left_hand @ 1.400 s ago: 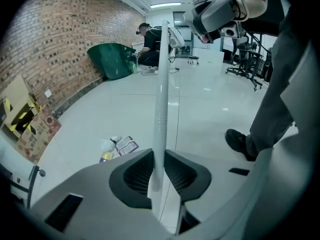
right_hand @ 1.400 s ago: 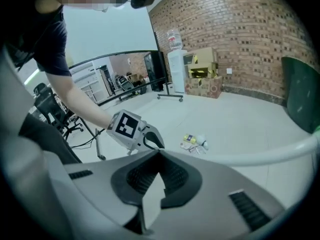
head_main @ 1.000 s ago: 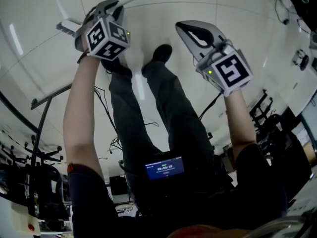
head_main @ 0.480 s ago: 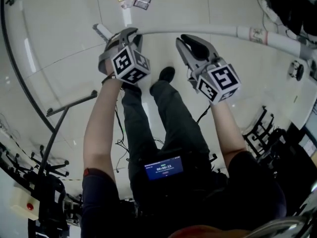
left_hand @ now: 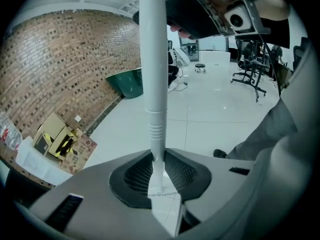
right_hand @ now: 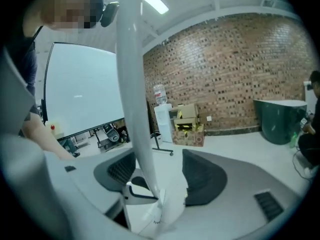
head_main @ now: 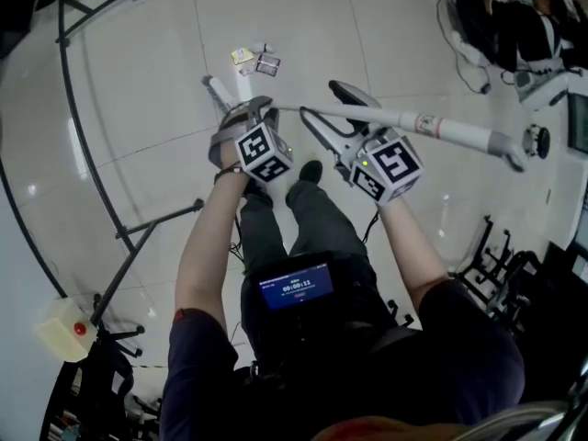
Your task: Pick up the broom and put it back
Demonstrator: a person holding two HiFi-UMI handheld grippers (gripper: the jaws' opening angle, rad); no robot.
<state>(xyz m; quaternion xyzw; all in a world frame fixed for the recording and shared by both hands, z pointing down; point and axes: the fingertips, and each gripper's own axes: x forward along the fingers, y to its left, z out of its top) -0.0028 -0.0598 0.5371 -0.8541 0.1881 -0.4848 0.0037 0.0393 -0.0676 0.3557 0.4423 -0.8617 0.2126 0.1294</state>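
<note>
Now left claw point(left_hand: 159, 166) clamps the slim white broom point(head_main: 404, 118); right claw point(right_hand: 160, 176), just opened wide, straddles it.

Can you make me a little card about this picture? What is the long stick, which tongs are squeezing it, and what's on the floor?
thing held: long white round broom handle, up off the floor, lying nearly level
left tongs: shut on the handle
right tongs: jaws have just been opening and now stand wide; the handle runs between them, not squeezed
floor: glossy white tiles
on the floor: small flat items, too small to name
</note>
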